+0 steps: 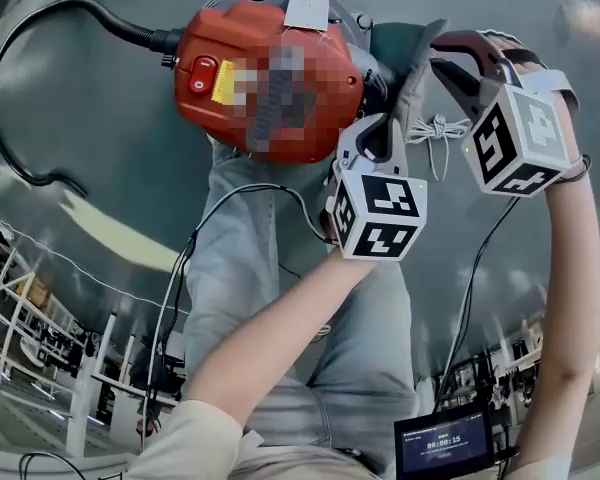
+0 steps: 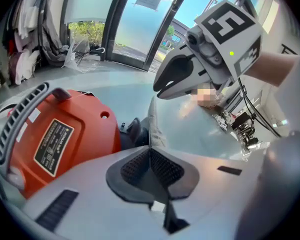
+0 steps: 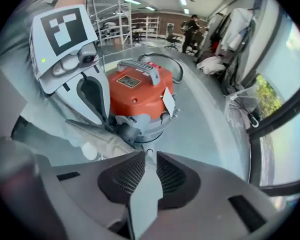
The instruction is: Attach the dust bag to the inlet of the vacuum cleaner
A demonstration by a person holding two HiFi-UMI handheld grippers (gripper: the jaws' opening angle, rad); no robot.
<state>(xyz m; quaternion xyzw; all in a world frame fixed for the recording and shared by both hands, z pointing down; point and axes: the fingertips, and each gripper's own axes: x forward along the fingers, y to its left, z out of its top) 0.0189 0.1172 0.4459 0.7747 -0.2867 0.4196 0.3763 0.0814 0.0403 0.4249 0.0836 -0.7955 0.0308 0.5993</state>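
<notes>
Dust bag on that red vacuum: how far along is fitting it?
Done: the left tongs and right tongs are shut on the grey dust bag. In hand: it is held at the black inlet of the vacuum cleaner; whether it is seated I cannot tell. Left: likely pushing it on and tying the white cord, which hangs loose.

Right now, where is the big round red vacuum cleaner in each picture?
Head view: the round red vacuum cleaner is at top centre.
Left gripper view: the vacuum cleaner fills the left side, label showing.
Right gripper view: the vacuum cleaner is in the middle, above the jaws.
Shared landmark: the grey fabric dust bag, beside it in every view.
</notes>
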